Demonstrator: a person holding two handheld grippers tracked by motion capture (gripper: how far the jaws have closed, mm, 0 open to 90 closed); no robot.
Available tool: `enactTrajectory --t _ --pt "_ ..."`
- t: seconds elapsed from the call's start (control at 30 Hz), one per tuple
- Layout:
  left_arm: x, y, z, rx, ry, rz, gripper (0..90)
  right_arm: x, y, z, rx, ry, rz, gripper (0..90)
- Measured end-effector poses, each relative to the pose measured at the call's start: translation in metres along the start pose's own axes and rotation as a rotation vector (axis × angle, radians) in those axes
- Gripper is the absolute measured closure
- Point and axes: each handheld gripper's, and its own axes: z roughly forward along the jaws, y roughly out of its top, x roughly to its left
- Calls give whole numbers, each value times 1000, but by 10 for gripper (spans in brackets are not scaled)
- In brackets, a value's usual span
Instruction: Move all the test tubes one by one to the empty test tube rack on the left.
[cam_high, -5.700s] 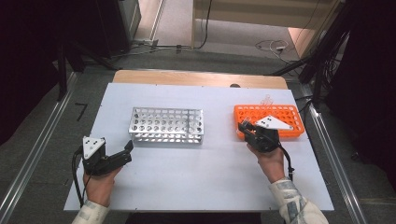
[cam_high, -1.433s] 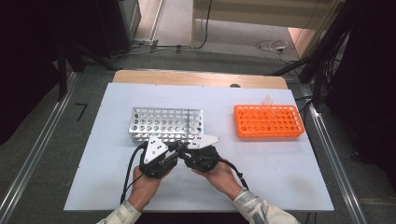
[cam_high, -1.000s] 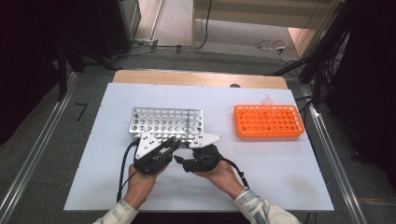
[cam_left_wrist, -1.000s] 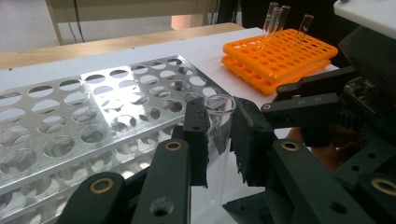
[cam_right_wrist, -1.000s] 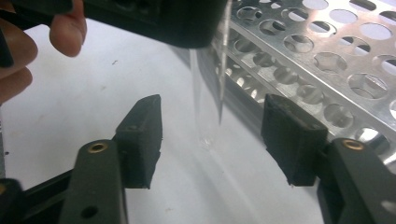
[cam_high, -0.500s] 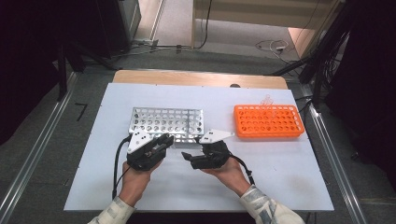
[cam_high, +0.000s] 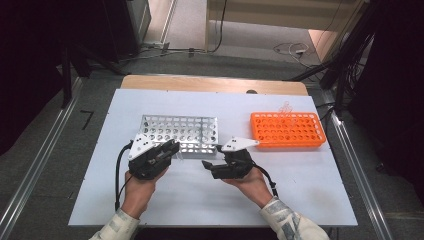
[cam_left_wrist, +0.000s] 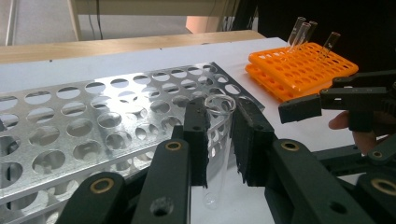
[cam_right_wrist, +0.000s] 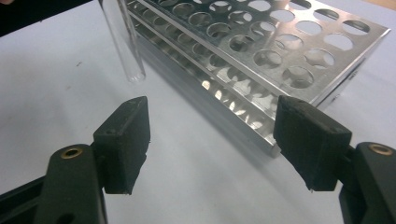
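The left gripper (cam_left_wrist: 218, 140) pinches an upright glass test tube (cam_left_wrist: 215, 149) just beside the metal rack (cam_left_wrist: 93, 121) (right gripper (cam_right_wrist: 219, 140) gapes empty nearby).

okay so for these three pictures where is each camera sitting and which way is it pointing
High view: above the person's side, looking forward and down at the table; both forearms, left tool, right tool.
Left gripper view: on the left tool, facing the metal rack; its jaws grip a glass tube.
Right gripper view: on the right tool, jaws open.
Shared: metal rack, glass tube.
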Motion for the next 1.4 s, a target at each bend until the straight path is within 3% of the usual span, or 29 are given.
enactTrajectory --t 0.77,1.4 --pt "19 11 -12 -18 39 -27 757 -20 -10 -16 1 -58 28 260" --pt "53 30 -29 -72 140 -47 757 -27 -12 -21 0 -76 37 262"
